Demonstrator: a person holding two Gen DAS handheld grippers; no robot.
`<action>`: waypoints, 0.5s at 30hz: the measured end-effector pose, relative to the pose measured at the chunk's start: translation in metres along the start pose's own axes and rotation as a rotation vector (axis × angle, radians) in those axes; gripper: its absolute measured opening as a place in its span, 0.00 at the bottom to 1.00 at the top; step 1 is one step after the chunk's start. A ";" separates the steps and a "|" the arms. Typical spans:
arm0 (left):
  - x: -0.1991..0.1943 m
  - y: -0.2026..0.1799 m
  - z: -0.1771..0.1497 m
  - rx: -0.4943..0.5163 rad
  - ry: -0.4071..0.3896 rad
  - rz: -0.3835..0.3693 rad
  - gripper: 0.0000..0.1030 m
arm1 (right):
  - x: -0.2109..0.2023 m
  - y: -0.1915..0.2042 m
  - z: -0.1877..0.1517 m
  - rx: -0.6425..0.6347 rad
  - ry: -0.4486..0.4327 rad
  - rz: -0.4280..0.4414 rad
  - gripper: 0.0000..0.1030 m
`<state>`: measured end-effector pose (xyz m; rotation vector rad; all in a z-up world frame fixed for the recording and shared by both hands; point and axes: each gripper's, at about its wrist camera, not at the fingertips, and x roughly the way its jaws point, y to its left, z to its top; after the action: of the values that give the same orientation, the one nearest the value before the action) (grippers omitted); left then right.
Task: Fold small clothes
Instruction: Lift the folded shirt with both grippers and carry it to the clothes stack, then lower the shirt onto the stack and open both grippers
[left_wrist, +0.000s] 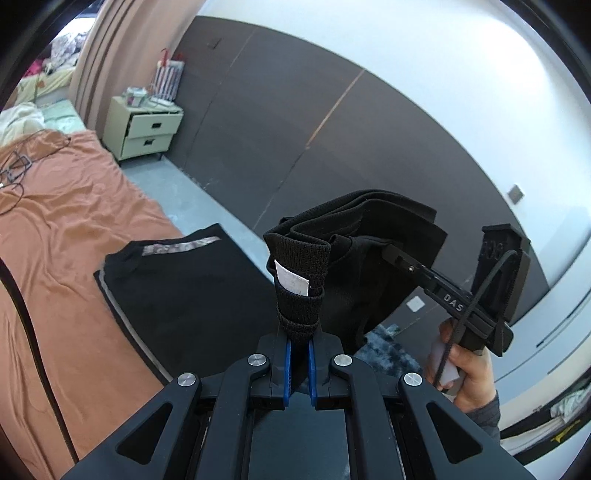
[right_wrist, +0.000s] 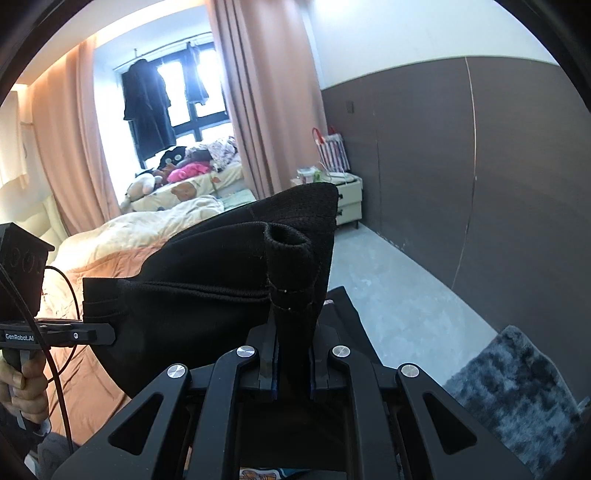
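Note:
A small black garment (left_wrist: 369, 258) hangs in the air, stretched between both grippers. My left gripper (left_wrist: 299, 332) is shut on its ribbed band, where a white label (left_wrist: 291, 282) shows. My right gripper (left_wrist: 388, 253), held by a hand (left_wrist: 472, 373), is clamped on the far edge. In the right wrist view my right gripper (right_wrist: 293, 332) is shut on a bunched band of the same garment (right_wrist: 221, 266). There the left gripper (right_wrist: 107, 336) pinches its left edge. A second black garment (left_wrist: 177, 288), folded flat with a patterned strip, lies on the orange bedsheet (left_wrist: 55, 240) below.
A pale nightstand (left_wrist: 147, 129) stands by the dark wall panel. A grey floor strip runs along the bed, with a dark shaggy rug (right_wrist: 517, 380) on it. Cables (left_wrist: 14, 173) lie on the sheet. Pillows and toys (right_wrist: 177, 173) are piled near the window.

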<state>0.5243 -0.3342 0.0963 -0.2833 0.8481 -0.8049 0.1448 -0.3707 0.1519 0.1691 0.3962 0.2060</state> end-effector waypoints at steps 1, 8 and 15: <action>0.005 0.005 0.004 -0.004 0.002 0.005 0.07 | 0.008 0.005 0.000 0.006 0.005 0.001 0.07; 0.036 0.049 0.028 -0.033 0.016 0.035 0.07 | 0.046 0.031 0.000 0.032 0.048 -0.019 0.06; 0.066 0.092 0.043 -0.077 0.034 0.048 0.07 | 0.089 0.058 0.008 0.013 0.113 -0.042 0.06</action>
<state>0.6309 -0.3233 0.0396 -0.3167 0.9161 -0.7351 0.2184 -0.2947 0.1382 0.1623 0.5133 0.1718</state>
